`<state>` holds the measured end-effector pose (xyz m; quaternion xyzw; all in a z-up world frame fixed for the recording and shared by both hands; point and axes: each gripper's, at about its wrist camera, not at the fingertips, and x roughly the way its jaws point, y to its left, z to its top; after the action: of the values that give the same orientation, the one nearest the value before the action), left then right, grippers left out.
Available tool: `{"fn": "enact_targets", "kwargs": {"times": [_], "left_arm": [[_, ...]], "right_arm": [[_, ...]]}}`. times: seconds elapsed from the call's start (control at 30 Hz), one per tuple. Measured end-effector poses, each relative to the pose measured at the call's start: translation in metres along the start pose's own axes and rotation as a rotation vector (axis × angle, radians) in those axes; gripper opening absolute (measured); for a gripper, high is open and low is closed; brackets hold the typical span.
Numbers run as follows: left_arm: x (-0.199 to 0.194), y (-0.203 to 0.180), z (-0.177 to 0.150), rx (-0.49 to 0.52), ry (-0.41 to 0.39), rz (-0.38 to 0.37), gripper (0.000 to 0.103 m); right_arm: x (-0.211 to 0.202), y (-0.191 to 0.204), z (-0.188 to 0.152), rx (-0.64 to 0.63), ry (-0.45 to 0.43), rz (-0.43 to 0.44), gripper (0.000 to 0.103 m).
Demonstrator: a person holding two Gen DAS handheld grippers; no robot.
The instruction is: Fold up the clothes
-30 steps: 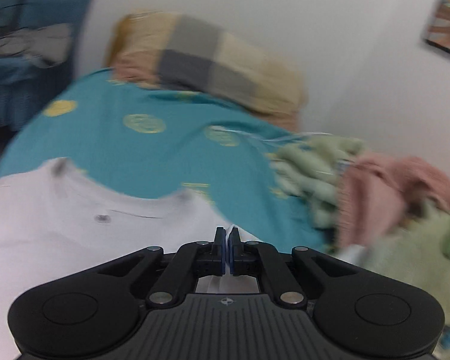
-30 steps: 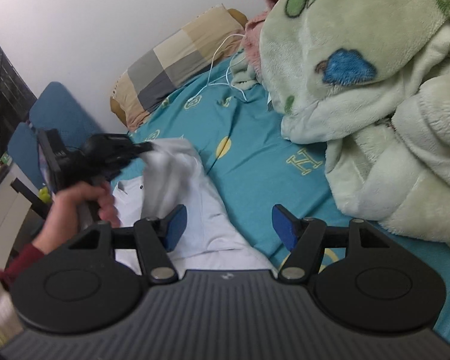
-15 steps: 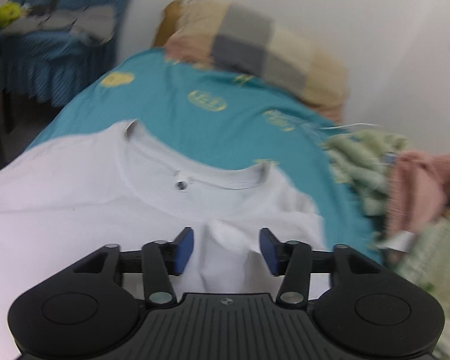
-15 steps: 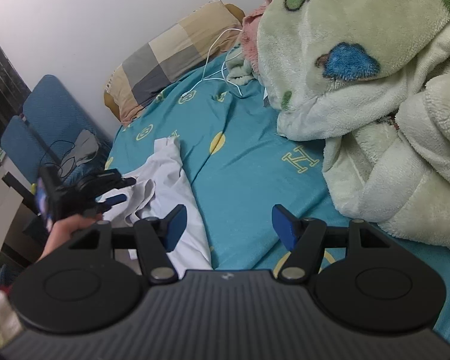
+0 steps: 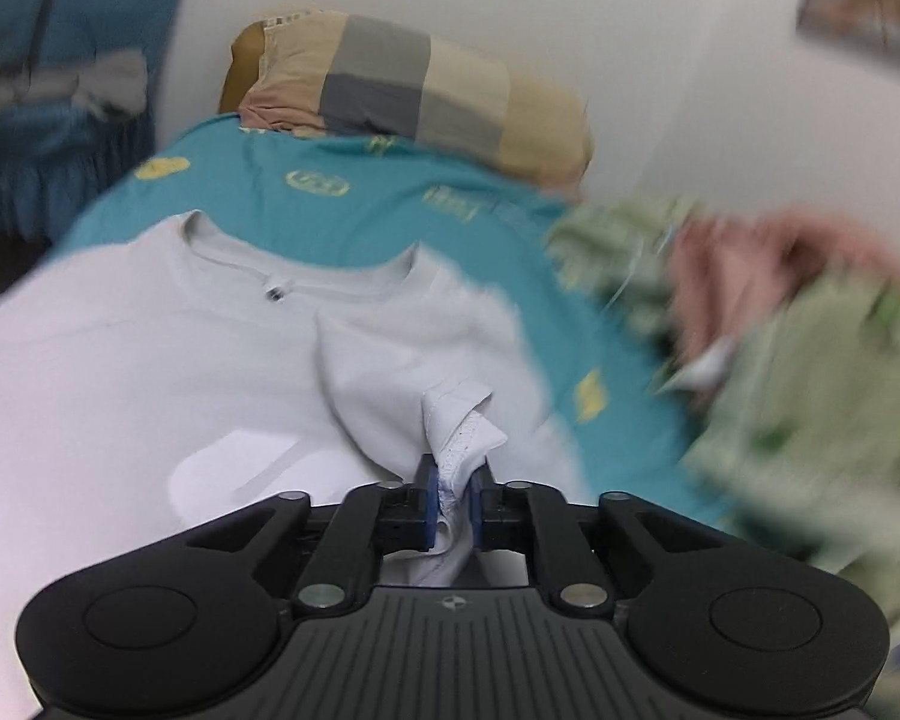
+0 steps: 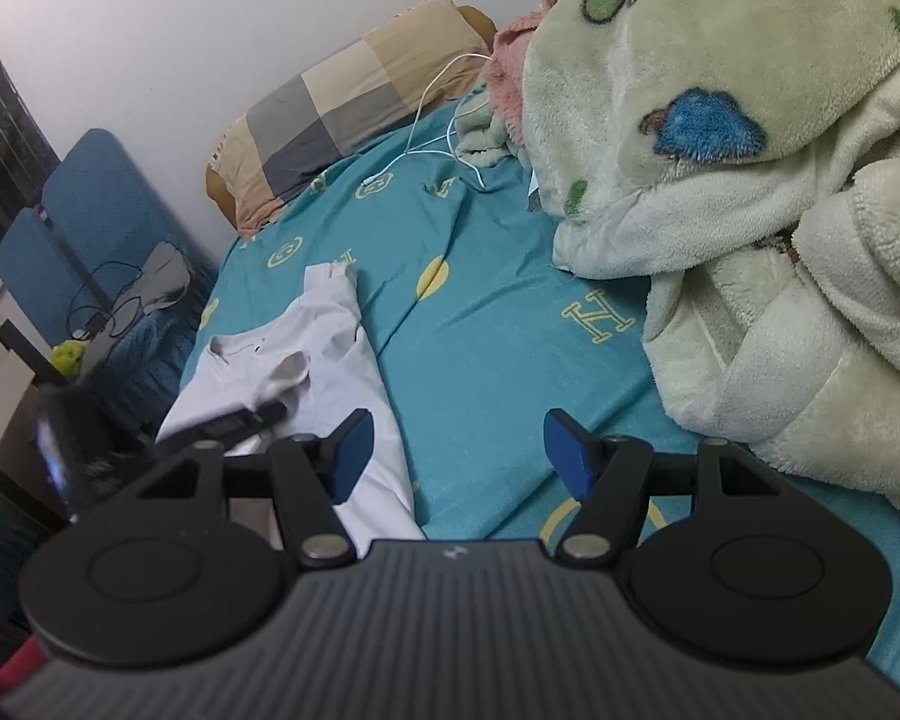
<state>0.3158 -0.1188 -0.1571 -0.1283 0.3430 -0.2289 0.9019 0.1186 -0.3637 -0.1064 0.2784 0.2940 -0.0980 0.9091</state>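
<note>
A white T-shirt [image 5: 150, 360] lies collar-up on the teal bedsheet [image 5: 390, 222]. My left gripper [image 5: 453, 501] is shut on a bunched fold of the shirt's right sleeve, whose hemmed edge sticks up between the blue pads. In the right wrist view the shirt [image 6: 330, 348] lies at the bed's left edge and the left gripper [image 6: 234, 420] reaches over it. My right gripper [image 6: 456, 456] is open and empty, above the sheet to the right of the shirt.
A checked pillow [image 6: 354, 114] lies at the head of the bed. A green fleece blanket [image 6: 750, 180] and pink fleece [image 6: 510, 66] are heaped on the right. A white cable [image 6: 438, 120] trails near the pillow. Blue chairs [image 6: 72, 222] stand left of the bed.
My left gripper, open half a second ago over the shirt's sleeve, has shut on it. The right gripper has stayed open and barely moved.
</note>
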Motion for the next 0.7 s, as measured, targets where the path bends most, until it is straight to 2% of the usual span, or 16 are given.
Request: {"fn": "enact_targets", "kwargs": {"times": [0.03,0.13,0.2,0.23,0.33,0.43,0.47,0.5,0.57,0.6,0.7], "left_arm": [[-0.005,0.006,0.005,-0.045,-0.014,-0.046,0.008],[-0.01,0.02,0.024,-0.121,-0.016,-0.095,0.007],[-0.009,0.036,0.037,-0.193,-0.02,-0.068,0.007],[-0.005,0.047,0.043,-0.241,-0.02,-0.047,0.007],[0.014,0.071,0.051,-0.295,0.007,0.111,0.007],[0.04,0.081,0.048,-0.244,0.116,0.29,0.006],[0.038,0.081,0.047,-0.236,0.106,0.29,0.007],[0.036,0.081,0.046,-0.229,0.094,0.286,0.009],[0.022,0.073,0.046,-0.241,0.058,0.261,0.024],[0.013,0.066,0.045,-0.232,0.054,0.238,0.026],[-0.025,0.039,0.042,-0.182,0.057,0.204,0.041]], "right_arm": [[-0.001,0.0,0.001,0.004,-0.005,0.004,0.066],[0.0,-0.001,0.002,0.013,-0.006,0.007,0.066],[0.001,-0.002,0.002,0.018,-0.002,0.007,0.066],[0.002,-0.002,0.003,0.02,-0.001,0.007,0.066],[0.004,-0.003,0.003,0.024,0.008,0.004,0.066],[0.008,-0.001,0.002,0.014,0.019,0.013,0.066],[0.01,0.0,0.002,0.008,0.025,0.016,0.066],[0.012,0.001,0.001,0.0,0.033,0.02,0.066],[0.014,0.003,0.001,-0.016,0.053,0.037,0.066],[0.015,0.005,0.001,-0.026,0.065,0.049,0.066],[0.016,0.01,0.0,-0.063,0.095,0.088,0.066]]}}
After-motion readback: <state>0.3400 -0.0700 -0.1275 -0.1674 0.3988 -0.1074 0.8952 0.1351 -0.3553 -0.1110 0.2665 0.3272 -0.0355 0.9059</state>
